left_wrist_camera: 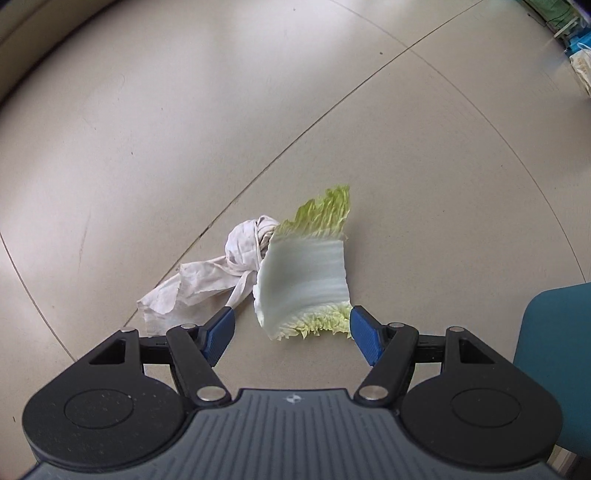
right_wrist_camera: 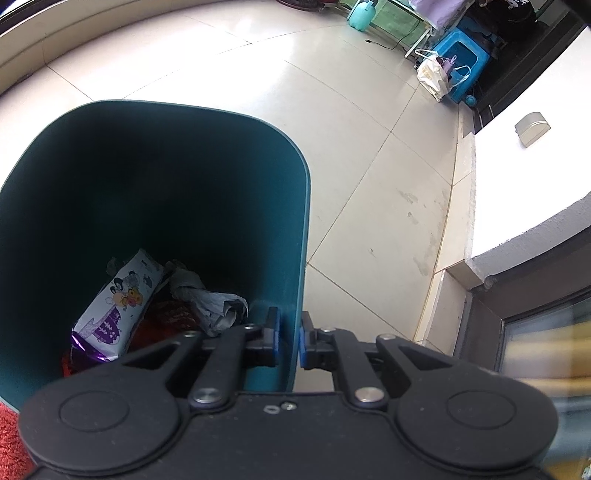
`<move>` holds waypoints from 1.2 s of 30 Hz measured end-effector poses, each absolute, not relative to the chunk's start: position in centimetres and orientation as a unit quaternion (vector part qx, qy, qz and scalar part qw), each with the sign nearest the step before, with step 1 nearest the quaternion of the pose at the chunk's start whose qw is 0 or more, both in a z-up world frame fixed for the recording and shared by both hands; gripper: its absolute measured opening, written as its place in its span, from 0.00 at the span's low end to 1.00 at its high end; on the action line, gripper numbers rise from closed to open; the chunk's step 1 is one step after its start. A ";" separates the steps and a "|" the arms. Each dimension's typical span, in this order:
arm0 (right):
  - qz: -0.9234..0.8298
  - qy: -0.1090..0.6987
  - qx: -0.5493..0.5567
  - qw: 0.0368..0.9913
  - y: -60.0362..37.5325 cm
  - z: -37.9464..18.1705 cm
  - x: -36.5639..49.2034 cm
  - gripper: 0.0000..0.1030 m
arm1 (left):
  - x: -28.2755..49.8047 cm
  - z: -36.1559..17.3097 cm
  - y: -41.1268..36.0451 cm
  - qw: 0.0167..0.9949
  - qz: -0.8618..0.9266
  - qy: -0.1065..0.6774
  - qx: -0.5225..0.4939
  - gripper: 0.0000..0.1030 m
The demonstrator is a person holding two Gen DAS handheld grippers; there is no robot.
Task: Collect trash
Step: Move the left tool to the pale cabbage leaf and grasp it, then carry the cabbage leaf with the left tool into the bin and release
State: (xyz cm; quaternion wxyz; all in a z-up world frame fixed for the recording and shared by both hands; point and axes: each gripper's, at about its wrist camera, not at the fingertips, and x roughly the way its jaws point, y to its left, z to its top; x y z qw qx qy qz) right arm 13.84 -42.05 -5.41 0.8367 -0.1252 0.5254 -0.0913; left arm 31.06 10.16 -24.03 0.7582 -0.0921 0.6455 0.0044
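A cabbage leaf (left_wrist_camera: 304, 273), white with green frilled ends, lies on the tiled floor beside a crumpled white tissue (left_wrist_camera: 207, 284). My left gripper (left_wrist_camera: 291, 326) hangs over them, open, its blue fingertips either side of the leaf's near end without pressing it. In the right wrist view, my right gripper (right_wrist_camera: 290, 341) is shut on the near wall of a teal trash bin (right_wrist_camera: 295, 229). At the bin's bottom lie a printed wrapper (right_wrist_camera: 118, 299), crumpled grey paper (right_wrist_camera: 207, 299) and something red.
The teal bin (left_wrist_camera: 554, 362) shows at the left wrist view's right edge. A white ledge (right_wrist_camera: 524, 177) with a small grey box (right_wrist_camera: 532, 129) stands right of the bin. Far back are a blue stool (right_wrist_camera: 461, 55), a white bag (right_wrist_camera: 432, 77) and a teal jug (right_wrist_camera: 362, 14).
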 end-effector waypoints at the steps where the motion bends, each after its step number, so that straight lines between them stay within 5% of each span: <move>1: -0.094 0.527 -0.126 0.836 -42.0 -5.4 13.9 0.09 | 31.2 -25.0 10.2 0.753 0.006 0.651 -0.095 0.66; 7: -0.109 0.531 -0.129 0.830 -41.8 -5.6 14.3 0.10 | 31.8 -28.1 10.3 0.738 0.020 0.664 -0.115 0.63; 13: -0.122 0.536 -0.129 0.825 -41.6 -6.0 14.2 0.11 | 32.5 -28.9 9.8 0.738 0.030 0.665 -0.110 0.43; 15: -0.125 0.538 -0.127 0.824 -41.6 -6.0 14.1 0.11 | 32.6 -29.2 9.6 0.738 0.041 0.666 -0.097 0.29; 21: -0.130 0.540 -0.129 0.822 -41.5 -6.0 14.1 0.12 | 32.1 -28.0 8.9 0.755 0.046 0.650 -0.072 0.14; 36: -0.116 0.534 -0.141 0.826 -41.5 -6.1 13.8 0.12 | 28.7 -19.2 8.2 0.777 0.028 0.624 -0.076 0.09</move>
